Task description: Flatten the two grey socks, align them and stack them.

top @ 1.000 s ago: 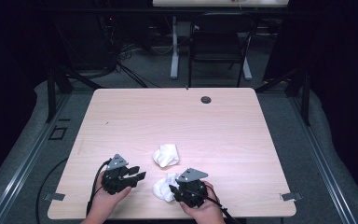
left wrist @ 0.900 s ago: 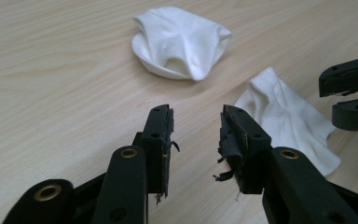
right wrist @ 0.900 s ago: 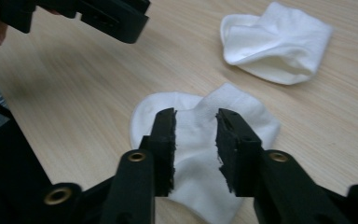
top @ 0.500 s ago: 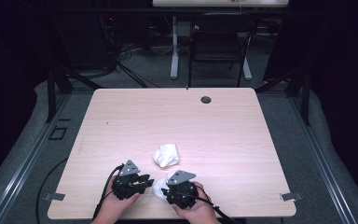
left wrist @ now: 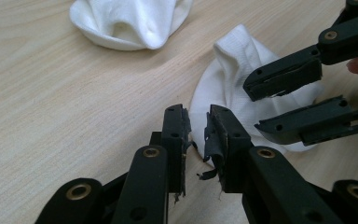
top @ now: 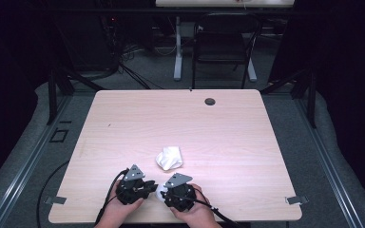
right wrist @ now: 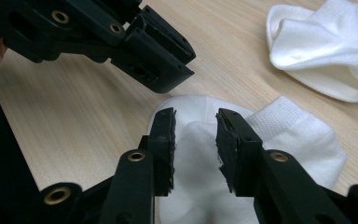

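White sock (right wrist: 279,140) lies on wood table (top: 123,123) btwn both tools: right tool (right wrist: 195,140) jaws apart over it, just reopening; left tool (left wrist: 196,133) jaws closing, narrow gap at sock edge, 2nd sock (top: 169,158) beyond.

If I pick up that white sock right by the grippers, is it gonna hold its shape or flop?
The near sock will probably flop: it lies in soft folds on the table. Its thin knit suggests it is light. The ribbed fabric looks grippy, so the right gripper likely won't slip.
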Tool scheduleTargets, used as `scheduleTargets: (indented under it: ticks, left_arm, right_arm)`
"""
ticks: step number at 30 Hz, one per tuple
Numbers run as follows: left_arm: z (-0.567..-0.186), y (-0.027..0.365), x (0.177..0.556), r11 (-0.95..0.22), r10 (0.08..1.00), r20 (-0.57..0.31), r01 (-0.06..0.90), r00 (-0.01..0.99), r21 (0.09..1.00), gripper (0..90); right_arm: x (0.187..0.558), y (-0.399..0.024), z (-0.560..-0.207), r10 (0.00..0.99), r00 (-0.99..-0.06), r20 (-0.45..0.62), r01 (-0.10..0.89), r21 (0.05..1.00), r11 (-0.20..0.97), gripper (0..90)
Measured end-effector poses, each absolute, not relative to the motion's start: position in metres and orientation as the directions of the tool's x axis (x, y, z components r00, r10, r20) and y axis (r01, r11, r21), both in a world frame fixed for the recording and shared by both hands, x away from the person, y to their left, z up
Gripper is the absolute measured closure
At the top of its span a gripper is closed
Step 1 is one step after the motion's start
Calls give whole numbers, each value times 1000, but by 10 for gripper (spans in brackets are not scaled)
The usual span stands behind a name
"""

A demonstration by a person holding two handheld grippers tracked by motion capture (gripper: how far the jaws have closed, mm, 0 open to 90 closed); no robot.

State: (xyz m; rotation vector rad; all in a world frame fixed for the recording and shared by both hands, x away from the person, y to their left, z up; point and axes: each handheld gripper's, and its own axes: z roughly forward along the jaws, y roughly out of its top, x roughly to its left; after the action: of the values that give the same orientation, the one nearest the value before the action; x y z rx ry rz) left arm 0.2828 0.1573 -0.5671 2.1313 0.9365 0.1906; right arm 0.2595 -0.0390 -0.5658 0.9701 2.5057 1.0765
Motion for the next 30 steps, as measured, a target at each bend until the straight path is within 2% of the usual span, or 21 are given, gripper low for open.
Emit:
scheduleTargets:
  ticks: [6, 15, 30]
  left_arm:
    - [-568, 156, 283, -425, 669, -172, 562, 723, 710, 783]
    - [-569, 152, 282, -433, 660, -179, 564, 729, 703, 798]
    - [-576, 146, 283, -493, 642, -150, 555, 752, 670, 885]
  right_arm:
    - [258, -37, -571, 657, -753, 28, 480, 706, 520, 688]
    - [259, -37, -576, 667, -745, 9, 477, 706, 524, 748]
    - [259, -38, -577, 673, -740, -1, 475, 708, 523, 823]
